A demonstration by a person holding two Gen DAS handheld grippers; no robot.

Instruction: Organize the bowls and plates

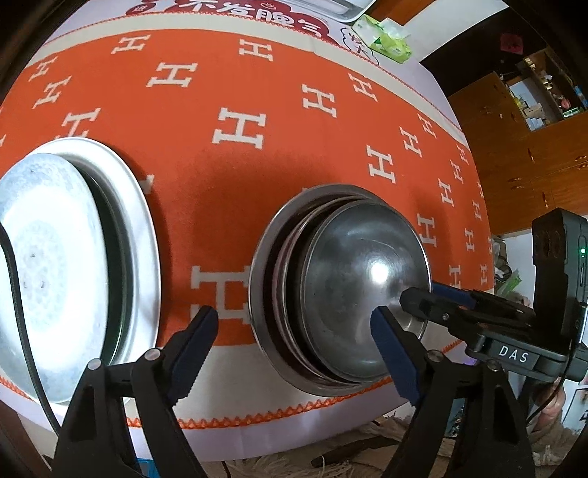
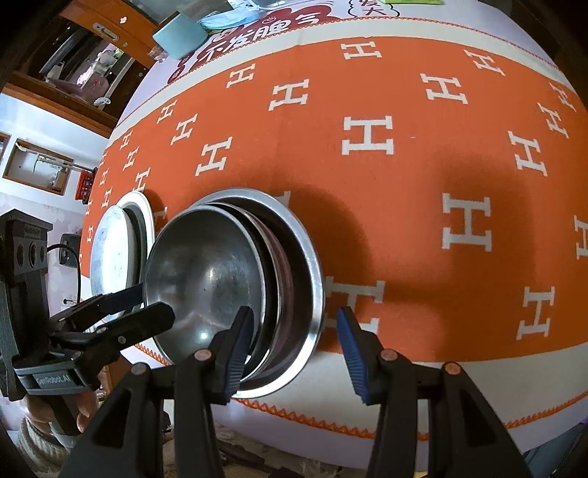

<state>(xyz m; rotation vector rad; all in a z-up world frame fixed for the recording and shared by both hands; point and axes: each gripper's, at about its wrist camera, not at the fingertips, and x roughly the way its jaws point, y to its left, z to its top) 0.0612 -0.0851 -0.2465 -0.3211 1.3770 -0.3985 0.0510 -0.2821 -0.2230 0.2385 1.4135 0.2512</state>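
The slick, stiff steel bowl was straddled at its rim by both grippers, jaws apart, nothing clamped

An orange cloth with white H shapes and a cream border covers the table; dark shadows fall across it just ahead of the tools. At its far edge lie a printed sheet with red characters, a green tissue pack and a pale blue roll. Wooden cabinets stand to one side, with a glass-fronted shelf of small items above. Below the near table edge a shaggy beige rug covers the floor. A wood-framed window shows on a pale wall.
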